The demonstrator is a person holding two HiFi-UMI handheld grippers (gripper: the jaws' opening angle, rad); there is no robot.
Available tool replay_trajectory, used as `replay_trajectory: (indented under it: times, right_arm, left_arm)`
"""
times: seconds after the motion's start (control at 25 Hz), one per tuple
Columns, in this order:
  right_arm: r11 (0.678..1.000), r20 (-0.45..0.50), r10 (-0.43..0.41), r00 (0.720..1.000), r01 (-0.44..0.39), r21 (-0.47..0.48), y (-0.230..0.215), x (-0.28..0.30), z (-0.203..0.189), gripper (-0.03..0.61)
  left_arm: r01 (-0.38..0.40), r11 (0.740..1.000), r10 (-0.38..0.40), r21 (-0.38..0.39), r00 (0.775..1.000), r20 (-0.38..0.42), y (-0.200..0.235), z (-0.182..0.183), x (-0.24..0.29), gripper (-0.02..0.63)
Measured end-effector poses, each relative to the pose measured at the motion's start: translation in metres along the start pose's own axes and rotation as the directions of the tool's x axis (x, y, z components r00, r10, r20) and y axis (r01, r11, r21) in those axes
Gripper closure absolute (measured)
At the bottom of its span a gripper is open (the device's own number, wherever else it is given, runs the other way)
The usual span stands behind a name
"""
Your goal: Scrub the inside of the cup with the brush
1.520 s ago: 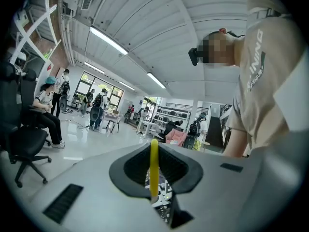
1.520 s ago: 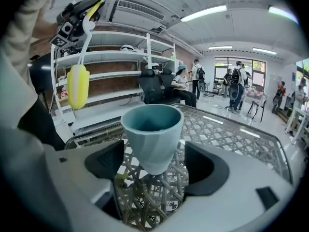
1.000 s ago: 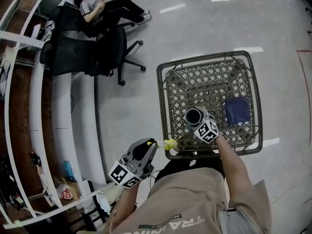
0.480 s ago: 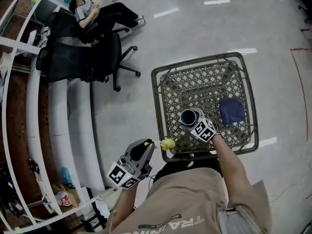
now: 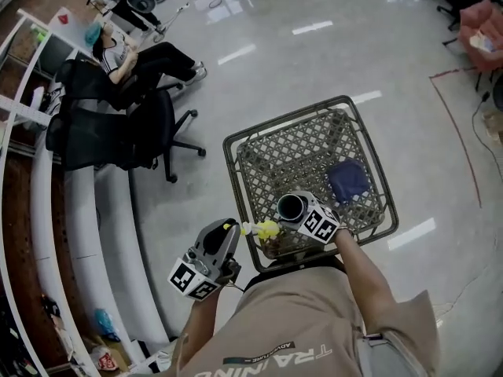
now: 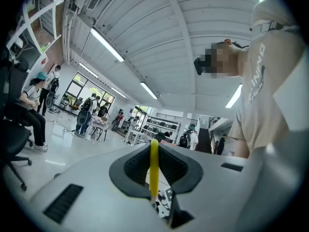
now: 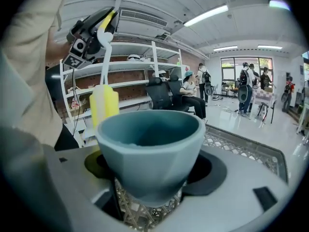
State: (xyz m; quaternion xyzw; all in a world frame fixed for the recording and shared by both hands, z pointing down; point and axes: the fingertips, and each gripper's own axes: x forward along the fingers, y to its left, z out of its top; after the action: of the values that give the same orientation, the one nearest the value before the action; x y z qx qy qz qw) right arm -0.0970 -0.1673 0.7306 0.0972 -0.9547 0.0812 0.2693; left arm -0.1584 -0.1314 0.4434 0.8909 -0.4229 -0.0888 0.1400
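Observation:
My right gripper [image 5: 299, 212] is shut on a teal cup [image 5: 291, 206], holding it upright over the near edge of the wicker table [image 5: 236, 171]. The right gripper view shows the cup [image 7: 149, 144] between the jaws with its mouth open and nothing inside. My left gripper [image 5: 229, 231] is shut on the thin yellow handle [image 6: 154, 163] of a brush. The brush's yellow head [image 5: 267, 228] hangs just left of the cup and a little below its rim, outside it. In the right gripper view, the brush head [image 7: 104, 105] sits behind the cup's left rim.
A folded dark blue cloth [image 5: 349, 181] lies on the table's right side. A black office chair [image 5: 118, 136] and a seated person [image 5: 130, 53] are to the left. White curved shelving [image 5: 78, 210] runs along the left edge. Glossy floor surrounds the table.
The brush head has come closer to the cup, from well left of it to just beside it. The head camera has swung, shifting the table down and left in view.

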Motion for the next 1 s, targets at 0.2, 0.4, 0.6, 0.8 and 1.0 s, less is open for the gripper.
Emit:
replay_trajectory:
  times: [0.2, 0.4, 0.6, 0.8, 1.0]
  right_arm:
    - [0.998, 0.0, -0.063, 0.998, 0.063, -0.012, 0.014, -0.038, 0.038, 0.183]
    - [0.993, 0.021, -0.112, 0.994, 0.112, -0.029, 0.031, -0.06, 0.063, 0.183]
    - [0.996, 0.046, -0.081, 0.996, 0.083, -0.045, 0.052, -0.057, 0.082, 0.183]
    - [0.997, 0.046, -0.046, 0.998, 0.049, -0.067, 0.069, -0.046, 0.103, 0.183]
    - [0.993, 0.046, -0.01, 0.999, 0.015, -0.119, 0.083, -0.034, 0.127, 0.183]
  left_arm:
    - [0.159, 0.987, -0.158, -0.006, 0.985, 0.071, -0.01, 0.065, 0.003, 0.561]
    - [0.285, 0.957, -0.289, 0.046, 0.949, 0.124, -0.018, 0.107, 0.0, 0.561]
    - [0.33, 0.944, -0.328, 0.025, 0.923, 0.2, -0.025, 0.143, -0.005, 0.562]
    - [0.369, 0.927, -0.374, 0.068, 0.899, 0.227, -0.041, 0.178, -0.011, 0.563]
    - [0.4, 0.908, -0.419, 0.128, 0.879, 0.226, -0.058, 0.192, -0.019, 0.561]
